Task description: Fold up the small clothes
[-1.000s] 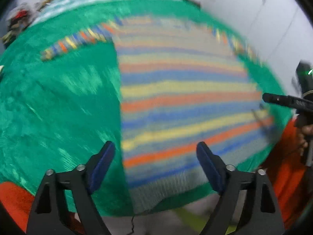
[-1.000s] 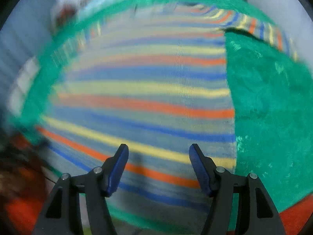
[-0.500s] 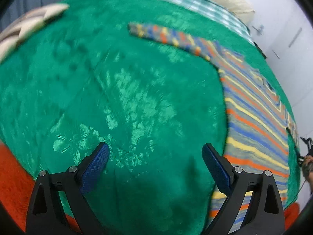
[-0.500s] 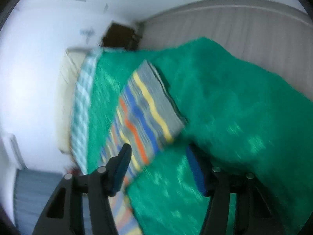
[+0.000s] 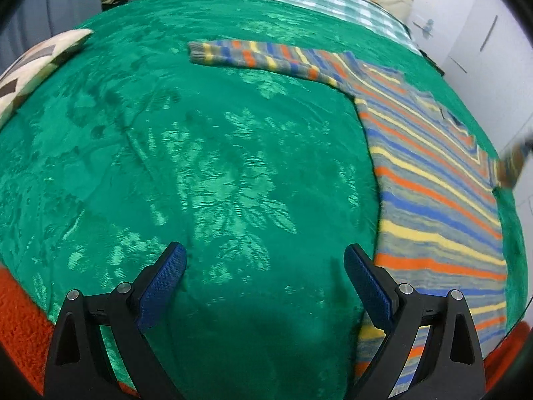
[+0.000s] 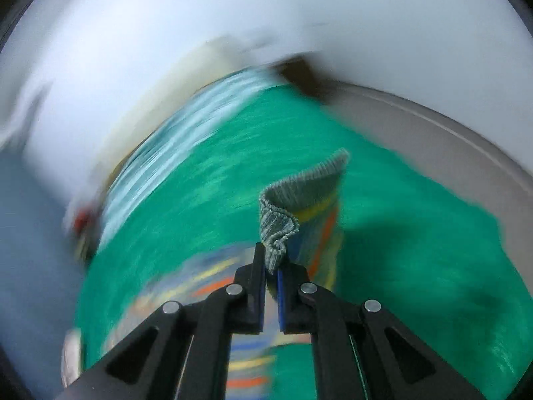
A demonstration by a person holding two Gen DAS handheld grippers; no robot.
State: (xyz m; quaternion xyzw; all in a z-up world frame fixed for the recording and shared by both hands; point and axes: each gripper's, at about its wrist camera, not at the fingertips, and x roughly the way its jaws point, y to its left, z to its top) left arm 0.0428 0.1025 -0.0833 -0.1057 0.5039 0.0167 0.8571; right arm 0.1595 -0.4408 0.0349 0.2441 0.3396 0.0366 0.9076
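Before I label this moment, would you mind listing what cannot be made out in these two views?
- Right wrist view: motion blur smears the blanket and the sweater's body; only the cuff clamped in the right gripper is sharp.
- Left wrist view: the sweater's lifted sleeve is a blur at the right edge; the right gripper is not shown.
- Left wrist view: the left gripper hides part of the hem.

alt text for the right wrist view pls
The right gripper has its jaws shut on the ribbed grey cuff of a striped sweater, lifting it above a green blanket. The background is motion-blurred, with a pale wall behind.
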